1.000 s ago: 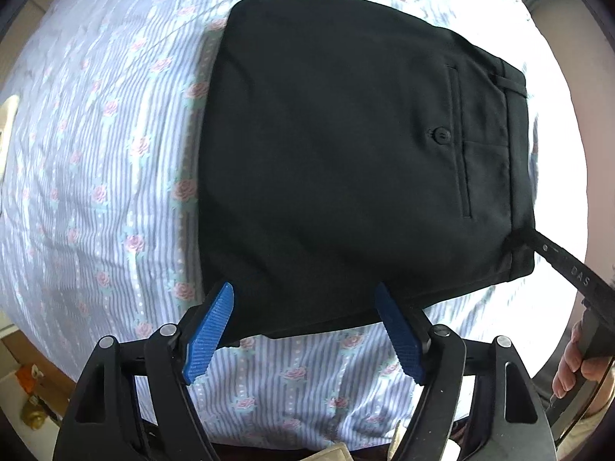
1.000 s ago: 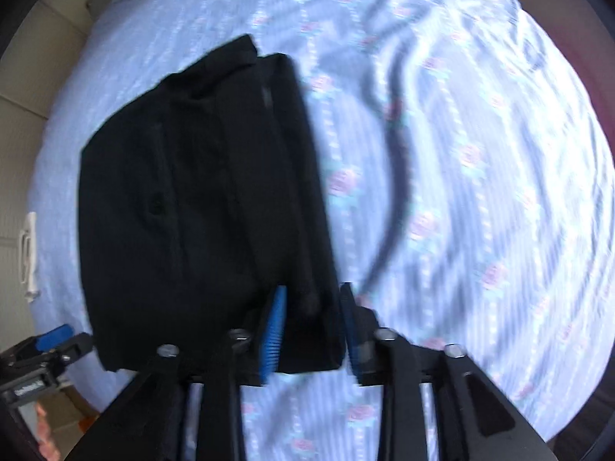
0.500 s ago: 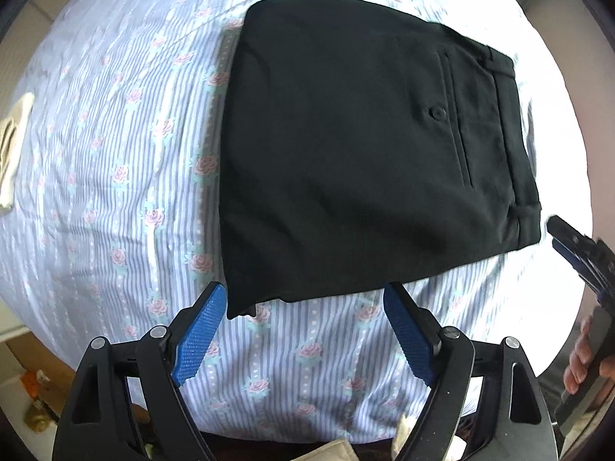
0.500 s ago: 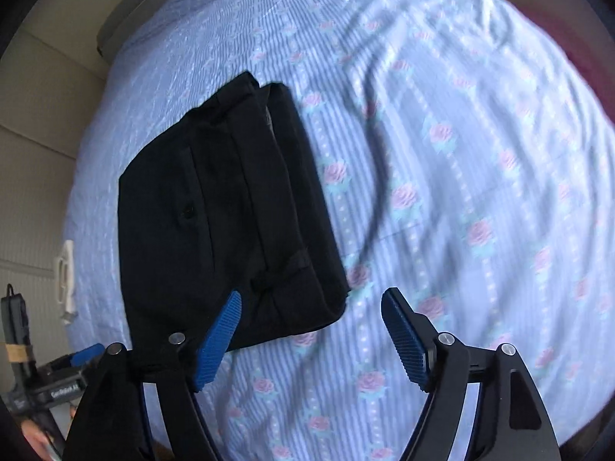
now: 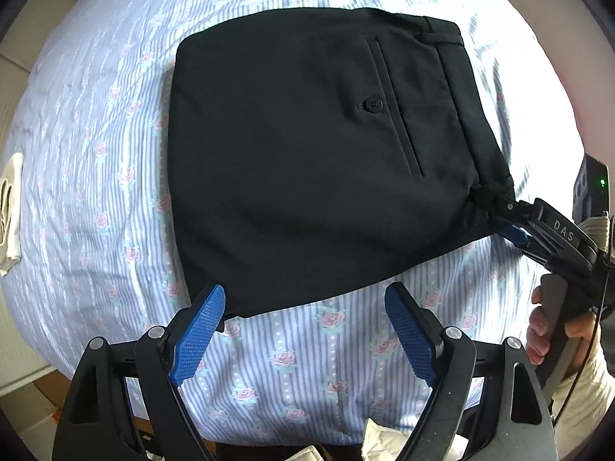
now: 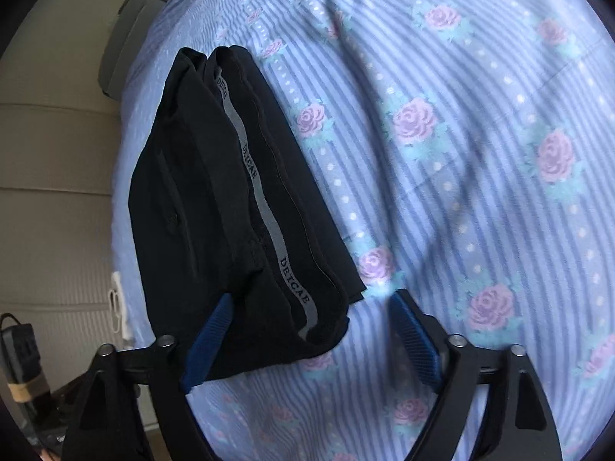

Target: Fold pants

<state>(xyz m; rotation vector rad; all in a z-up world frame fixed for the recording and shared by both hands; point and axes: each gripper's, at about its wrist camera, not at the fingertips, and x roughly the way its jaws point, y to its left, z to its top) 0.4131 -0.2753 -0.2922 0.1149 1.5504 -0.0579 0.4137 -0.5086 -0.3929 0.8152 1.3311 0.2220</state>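
Black pants [image 5: 307, 146] lie folded into a compact rectangle on the bed, back pocket and button facing up. My left gripper [image 5: 303, 330] is open just short of the near edge, its left pad [image 5: 200, 326] touching the near left corner. My right gripper [image 6: 311, 342] is open, its jaws around the near waistband corner of the pants [image 6: 238, 199], where a grey inner band reads DEICAE. In the left wrist view the right gripper [image 5: 511, 215] reaches into the waistband corner at the right.
The bed [image 5: 115, 153] has a blue striped sheet with pink roses [image 6: 461, 153]. A white cloth [image 5: 9, 207] lies at its left edge. A beige padded wall [image 6: 57, 192] and a black device [image 6: 19, 349] stand past the bed's left side.
My right gripper opened from a shut hold a second ago, drew back, then came in again around the waistband corner. My left gripper stayed open near the pants' near edge.
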